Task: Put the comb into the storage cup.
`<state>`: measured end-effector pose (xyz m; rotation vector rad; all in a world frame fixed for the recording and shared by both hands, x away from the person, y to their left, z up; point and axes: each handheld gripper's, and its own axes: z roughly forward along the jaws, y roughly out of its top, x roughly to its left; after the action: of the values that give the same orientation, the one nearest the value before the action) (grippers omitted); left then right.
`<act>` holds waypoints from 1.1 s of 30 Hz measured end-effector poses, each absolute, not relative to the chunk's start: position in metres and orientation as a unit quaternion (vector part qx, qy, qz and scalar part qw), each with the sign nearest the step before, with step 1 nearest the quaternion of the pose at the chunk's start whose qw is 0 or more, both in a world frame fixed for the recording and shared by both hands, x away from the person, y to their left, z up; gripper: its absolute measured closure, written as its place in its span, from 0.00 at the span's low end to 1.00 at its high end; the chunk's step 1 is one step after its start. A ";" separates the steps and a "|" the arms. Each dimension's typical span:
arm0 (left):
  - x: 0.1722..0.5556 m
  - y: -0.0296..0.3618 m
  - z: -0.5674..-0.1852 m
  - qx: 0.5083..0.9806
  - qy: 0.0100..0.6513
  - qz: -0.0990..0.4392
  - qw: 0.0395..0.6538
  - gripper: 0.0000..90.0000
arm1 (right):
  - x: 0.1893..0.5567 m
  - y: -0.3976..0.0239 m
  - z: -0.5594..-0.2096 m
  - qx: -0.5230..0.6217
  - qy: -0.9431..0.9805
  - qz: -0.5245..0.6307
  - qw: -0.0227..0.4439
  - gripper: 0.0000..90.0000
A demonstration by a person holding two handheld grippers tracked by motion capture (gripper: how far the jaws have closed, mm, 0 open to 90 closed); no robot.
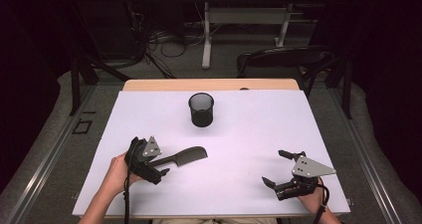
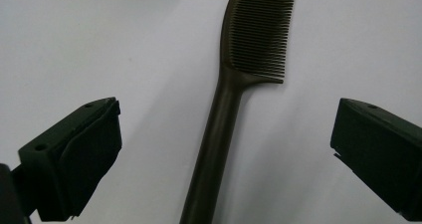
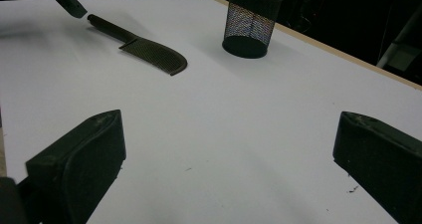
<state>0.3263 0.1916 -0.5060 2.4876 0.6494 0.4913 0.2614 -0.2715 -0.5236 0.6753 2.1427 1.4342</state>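
A white table [image 1: 249, 134] carries a black comb [image 1: 184, 157] lying flat and a mesh cup [image 1: 201, 109] standing upright.

In the left gripper view we lose the comb [image 2: 234, 84] at both ends: its toothed tip runs off the top edge and its handle off the bottom edge. In the high view, the handle end of the comb [image 1: 181, 157] passes under the left gripper [image 1: 158, 168], so we cannot tell whether the two touch. In the right gripper view, the cup [image 3: 250, 22] beyond the comb is cut at its rim by the top edge, and its inside is too dark for us to read. The left gripper [image 3: 69, 2], just beside the comb's handle there, is mostly cut off by the top edge.
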 end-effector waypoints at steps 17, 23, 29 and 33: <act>0.348 0.187 -0.502 0.938 0.208 0.172 0.219 0.00 | 0.262 -0.270 -0.524 0.244 0.785 0.520 0.232 0.00; 0.356 0.181 -0.504 0.948 0.193 0.162 0.195 0.00 | 0.263 -0.270 -0.525 0.243 0.788 0.518 0.227 0.00; 0.361 0.175 -0.504 0.953 0.178 0.158 0.186 0.00 | 0.263 -0.270 -0.525 0.244 0.789 0.517 0.226 0.00; 0.365 0.170 -0.505 0.959 0.170 0.153 0.167 0.00 | 0.263 -0.270 -0.526 0.245 0.789 0.517 0.224 0.00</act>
<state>0.3650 0.1705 -0.5053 2.7301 0.4833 0.4351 0.2633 -0.2699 -0.5257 0.6769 2.1784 1.4259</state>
